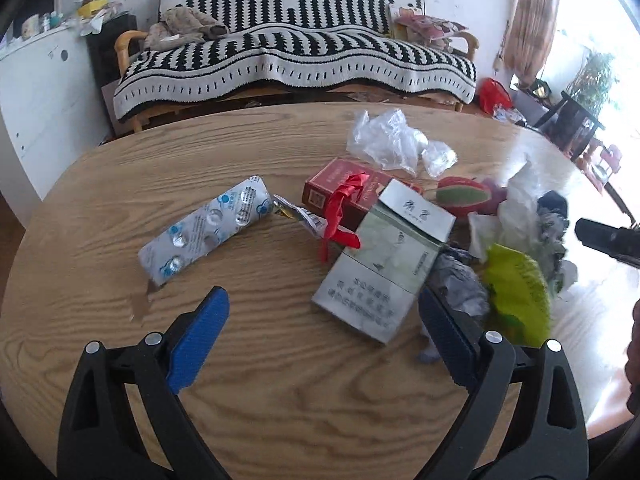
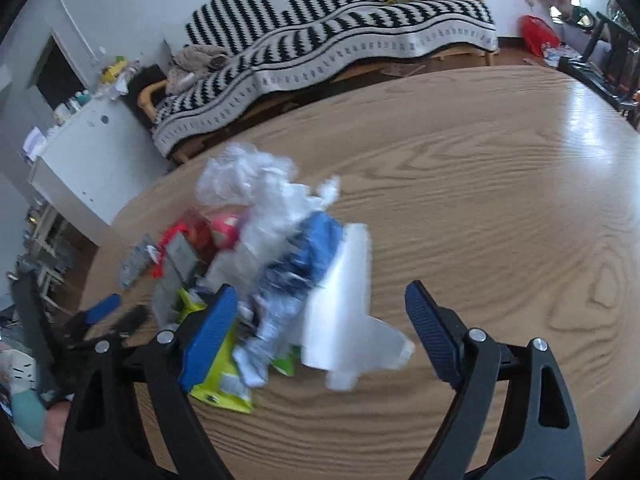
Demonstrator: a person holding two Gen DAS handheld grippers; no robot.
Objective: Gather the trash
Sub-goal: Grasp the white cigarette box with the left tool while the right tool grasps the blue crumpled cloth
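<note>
On the round wooden worktop lies a loose heap of trash. In the left wrist view the silver blister pack lies flat, apart from the heap on its left side; its long axis runs diagonally, from the near left up to the far right. The grey-green cigarette box lies flat with its long axis from the near edge toward the far right, and its flip lid, at the far end, stands open. Behind it the red box lies across, with a red ribbon over both boxes. Crumpled clear plastic is at the far side, and a yellow-green wrapper at the right.

The left hand-held gripper stands wide above the worktop, nothing between its blue pads; the near corner of the cigarette box is between them in the picture.

The right hand-held gripper is also wide and holds nothing. A white plastic piece and a blue-white wrapper, both blurred, lie between its pads in the picture.
</note>
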